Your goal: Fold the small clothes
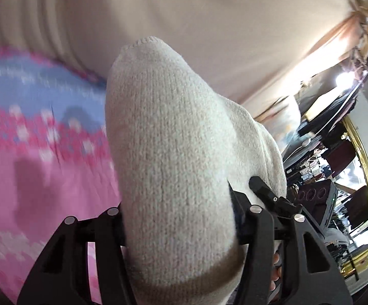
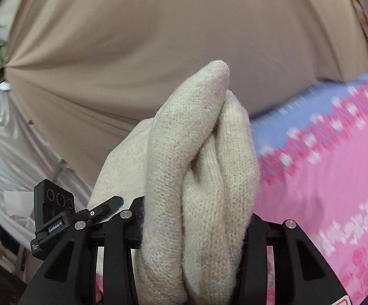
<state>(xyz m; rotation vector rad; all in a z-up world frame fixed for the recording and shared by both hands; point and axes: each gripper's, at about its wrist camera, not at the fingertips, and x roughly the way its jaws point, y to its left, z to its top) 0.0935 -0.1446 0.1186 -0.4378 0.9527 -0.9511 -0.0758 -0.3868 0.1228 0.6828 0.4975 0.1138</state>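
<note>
Up off the pink and blue bedsheet (image 1: 44, 167), both grippers clamp one cream knit garment (image 1: 173, 152): left gripper (image 1: 181, 218) on a flat stretch, right gripper (image 2: 194, 218) on a bunched fold. Fingers are mostly buried in fabric; background's all motion blur.

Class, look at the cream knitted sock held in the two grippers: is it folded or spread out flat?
Folded, or at least bunched: in the right wrist view the sock shows doubled layers between the right gripper. The left gripper also clamps it.
</note>
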